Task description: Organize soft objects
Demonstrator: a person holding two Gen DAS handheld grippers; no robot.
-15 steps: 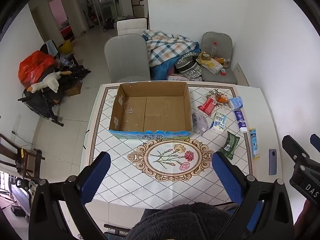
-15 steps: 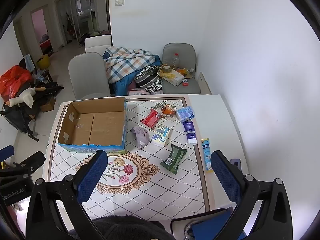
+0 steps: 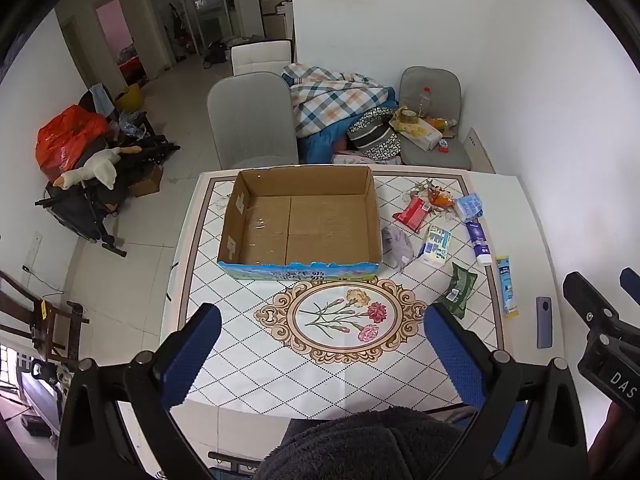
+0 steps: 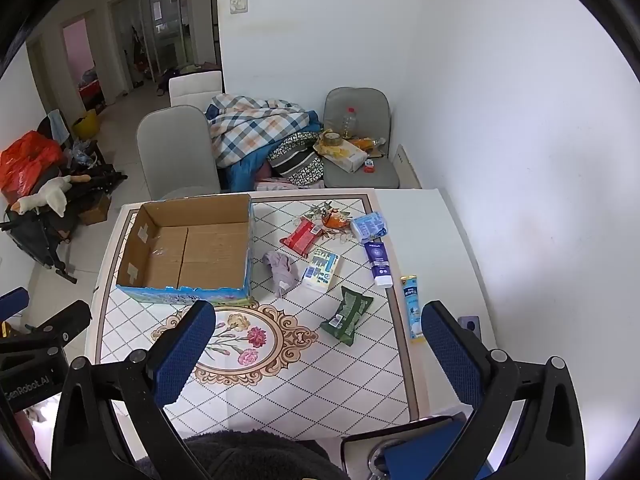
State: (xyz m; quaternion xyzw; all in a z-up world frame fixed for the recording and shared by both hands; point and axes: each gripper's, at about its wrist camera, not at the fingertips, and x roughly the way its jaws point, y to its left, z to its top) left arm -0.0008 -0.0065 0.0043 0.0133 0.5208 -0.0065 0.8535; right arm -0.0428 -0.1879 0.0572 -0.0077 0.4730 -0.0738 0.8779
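An open empty cardboard box (image 3: 300,220) stands at the table's back left; it also shows in the right wrist view (image 4: 188,248). To its right lie a crumpled lilac cloth (image 3: 398,244) (image 4: 282,266), a red packet (image 4: 301,237), a white-blue pack (image 4: 322,269), a green packet (image 4: 347,314), a light blue pack (image 4: 369,226), a purple-white tube (image 4: 379,264) and a yellow-blue tube (image 4: 412,308). My left gripper (image 3: 320,352) is open and empty, high above the table's near edge. My right gripper (image 4: 316,344) is open and empty, also high above the near side.
A grey phone (image 3: 544,322) lies near the table's right edge. Grey chairs (image 3: 252,120) and a plaid blanket pile (image 3: 336,100) stand behind the table. An orange wrapper (image 4: 336,218) lies at the back. A dark fleece garment (image 3: 360,448) fills the bottom of both views.
Both grippers have shifted only slightly; the table scene looks the same and nothing has been picked up.
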